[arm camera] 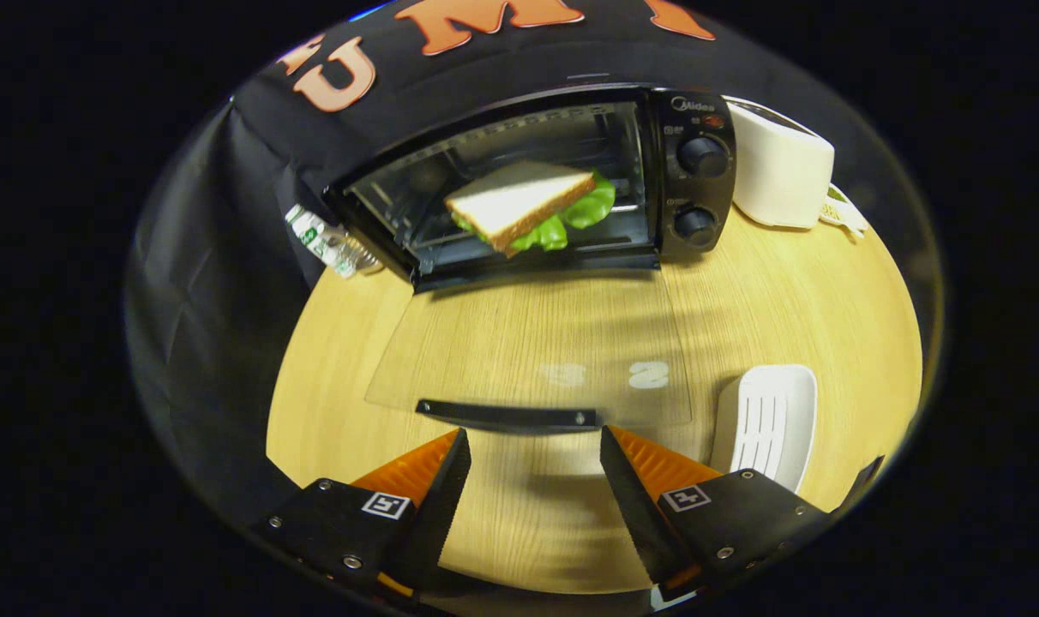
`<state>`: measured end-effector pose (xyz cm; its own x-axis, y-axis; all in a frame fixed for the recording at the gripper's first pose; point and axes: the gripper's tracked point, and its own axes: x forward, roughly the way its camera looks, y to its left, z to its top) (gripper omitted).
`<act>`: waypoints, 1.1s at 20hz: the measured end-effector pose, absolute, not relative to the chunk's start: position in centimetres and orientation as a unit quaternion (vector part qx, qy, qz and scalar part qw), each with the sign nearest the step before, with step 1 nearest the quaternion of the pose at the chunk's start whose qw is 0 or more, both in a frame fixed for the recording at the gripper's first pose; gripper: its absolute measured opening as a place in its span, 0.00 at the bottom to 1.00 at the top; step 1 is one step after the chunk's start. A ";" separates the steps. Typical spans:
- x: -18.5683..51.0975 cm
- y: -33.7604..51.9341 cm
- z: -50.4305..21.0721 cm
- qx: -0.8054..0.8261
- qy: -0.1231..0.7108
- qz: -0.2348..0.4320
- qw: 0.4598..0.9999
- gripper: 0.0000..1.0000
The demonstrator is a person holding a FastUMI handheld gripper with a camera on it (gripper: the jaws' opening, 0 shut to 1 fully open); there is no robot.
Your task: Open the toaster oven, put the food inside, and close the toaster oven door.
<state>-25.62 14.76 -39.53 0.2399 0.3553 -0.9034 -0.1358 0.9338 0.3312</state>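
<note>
A black toaster oven (695, 171) stands at the back of the wooden table with its glass door (528, 343) folded down flat toward me. The door's dark handle (507, 416) lies just ahead of my fingertips. Inside the oven on the rack rests a sandwich (528, 206) of white bread with green lettuce sticking out. My gripper (534, 441) is open, fingers spread wide with nothing between them, hovering over the table just short of the door handle.
An empty white ribbed tray (766, 424) sits on the table (811, 291) right of the door, close beside my right finger. A white appliance (781, 167) stands right of the oven. A plastic bottle (331, 244) lies at the oven's left.
</note>
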 end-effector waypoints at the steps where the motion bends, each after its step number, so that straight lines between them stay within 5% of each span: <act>1: -26.4 14.5 -40.2 0.078 0.606 0.166 0.774 0.91; 12: -26.9 16.8 -43.5 0.022 0.618 0.205 0.759 0.93; 22: -22.2 17.0 -37.7 0.058 0.568 0.198 0.797 0.93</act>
<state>-22.17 16.97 -37.72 0.2772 0.3815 -0.8818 -0.2507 0.9147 0.3169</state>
